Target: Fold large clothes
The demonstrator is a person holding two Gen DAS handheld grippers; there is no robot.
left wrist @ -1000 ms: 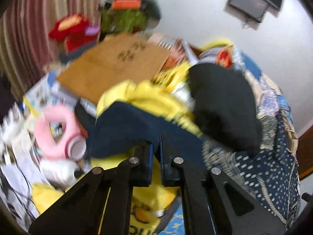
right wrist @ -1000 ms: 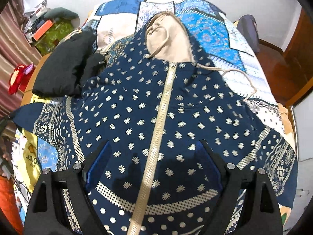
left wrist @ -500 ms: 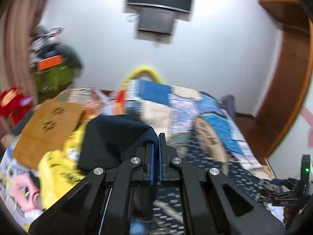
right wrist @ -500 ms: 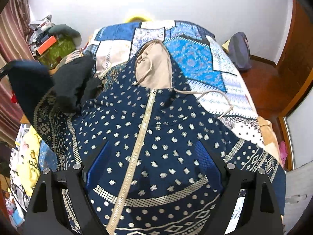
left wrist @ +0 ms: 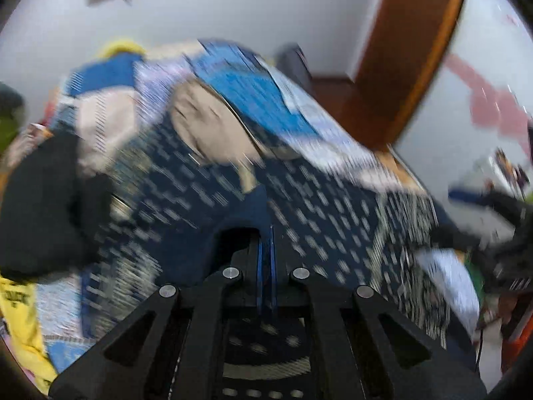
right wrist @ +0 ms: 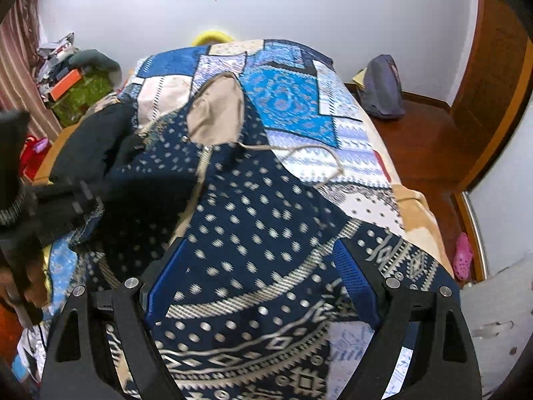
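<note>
1. Your left gripper has swung off the cluttered bedside and now points across the bed, its jaws pinched tight on a dark blue fold of the hooded robe. The left wrist view is streaked with motion blur.
2. That sweep has carried the robe's left sleeve in over the body of the garment, so the first fold looks to be under way, not yet laid flat.
3. Your right gripper hovers above the hem, jaws spread wide with nothing between them.
4. The robe lies front-up on the patchwork bedspread, its hood toward the far wall.
5. The cloth is soft navy knit, dotted white, with banded geometric borders, a pale zip, a beige-lined hood and a loose drawcord.
6. A limp black garment is heaped at the robe's left edge.
</note>
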